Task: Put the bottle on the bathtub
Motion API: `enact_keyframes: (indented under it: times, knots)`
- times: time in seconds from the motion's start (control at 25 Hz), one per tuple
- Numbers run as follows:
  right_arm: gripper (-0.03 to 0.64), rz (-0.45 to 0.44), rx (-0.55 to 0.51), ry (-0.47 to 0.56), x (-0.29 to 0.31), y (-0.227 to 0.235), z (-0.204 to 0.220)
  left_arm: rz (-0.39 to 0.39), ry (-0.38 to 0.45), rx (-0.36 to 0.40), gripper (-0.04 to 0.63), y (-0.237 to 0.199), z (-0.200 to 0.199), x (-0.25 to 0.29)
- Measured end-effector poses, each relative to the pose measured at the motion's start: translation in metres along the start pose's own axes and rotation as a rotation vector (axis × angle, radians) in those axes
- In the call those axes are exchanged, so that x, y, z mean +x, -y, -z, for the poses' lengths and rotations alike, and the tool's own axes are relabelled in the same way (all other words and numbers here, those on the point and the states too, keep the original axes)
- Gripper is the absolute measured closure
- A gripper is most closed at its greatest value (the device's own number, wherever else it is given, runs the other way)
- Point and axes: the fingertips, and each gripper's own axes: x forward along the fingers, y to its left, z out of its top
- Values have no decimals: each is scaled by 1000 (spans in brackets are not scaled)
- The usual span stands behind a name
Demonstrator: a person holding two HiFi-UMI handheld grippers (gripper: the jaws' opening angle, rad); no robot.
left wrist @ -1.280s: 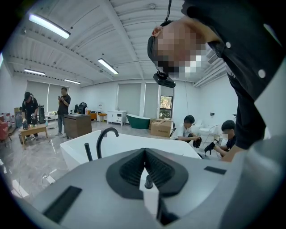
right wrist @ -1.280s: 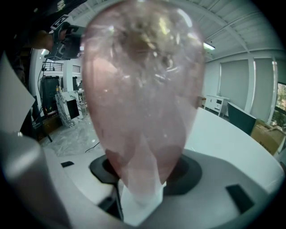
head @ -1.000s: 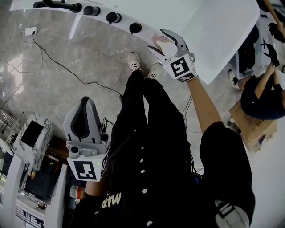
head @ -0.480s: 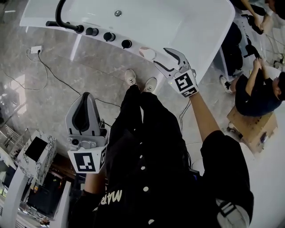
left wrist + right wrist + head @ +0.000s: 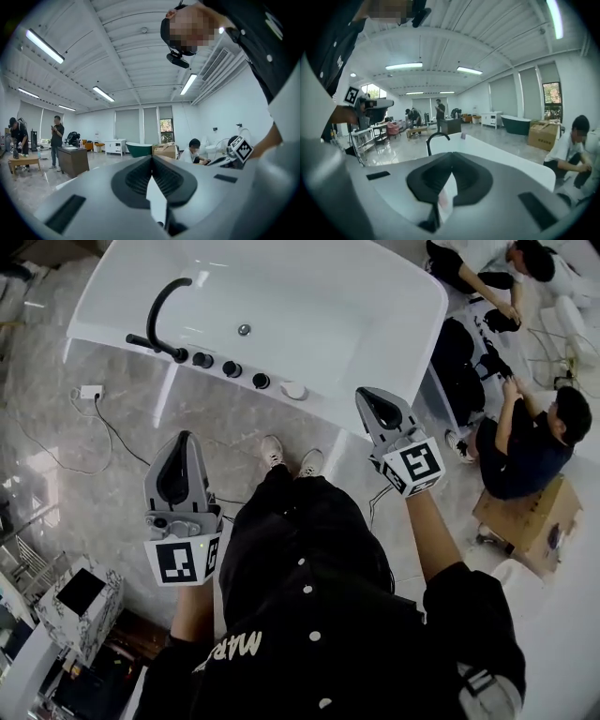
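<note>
The bottle (image 5: 293, 390), seen from above as a small pinkish-white round top, stands on the near rim of the white bathtub (image 5: 330, 409), just right of the black knobs (image 5: 230, 368). My right gripper (image 5: 368, 396) is shut and empty, held to the right of the bottle and clear of it. My left gripper (image 5: 180, 440) is shut and empty too, low over the floor in front of the tub. In the right gripper view the shut jaws (image 5: 451, 158) point at the bathtub (image 5: 501, 157) and its black faucet (image 5: 435, 139). The left gripper view has the shut jaws (image 5: 152, 159) facing across the room.
A black curved faucet (image 5: 164, 313) rises at the tub's left end. A cable and socket (image 5: 91, 392) lie on the marble floor. A person (image 5: 525, 442) sits at the right by a cardboard box (image 5: 534, 521). A marbled cabinet (image 5: 75, 596) stands at lower left.
My right gripper held the bottle at the tub rim, let it go there, then drew back to the right and shut. The view has pulled back from the tub.
</note>
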Motion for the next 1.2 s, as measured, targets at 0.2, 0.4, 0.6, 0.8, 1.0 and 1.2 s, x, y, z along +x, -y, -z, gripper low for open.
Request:
enact_keyframes:
  times: [0.2,0.4,0.6,0.8,1.0,1.2]
  knots:
    - [615,117,13,135,-39,13,-69,1,50,-10,584,-3,-24,5]
    - [615,224,-34,228,-78,21,-116,0,87,-5,584,-3,-41,2]
    - [615,325,-19,289,-112,38,-140,-18,126,3,584,-11,-58,-3]
    - [615,387,-24,317,-136,46,-146,-36,165,25,584,-19,-74,-7]
    - [615,429,-16,336,-151,57,-144,-67,175,35,584,-28,-75,-13]
    - [615,463,-15,344,-158,69,-134,-93,162,47,584,-34,-66,-16]
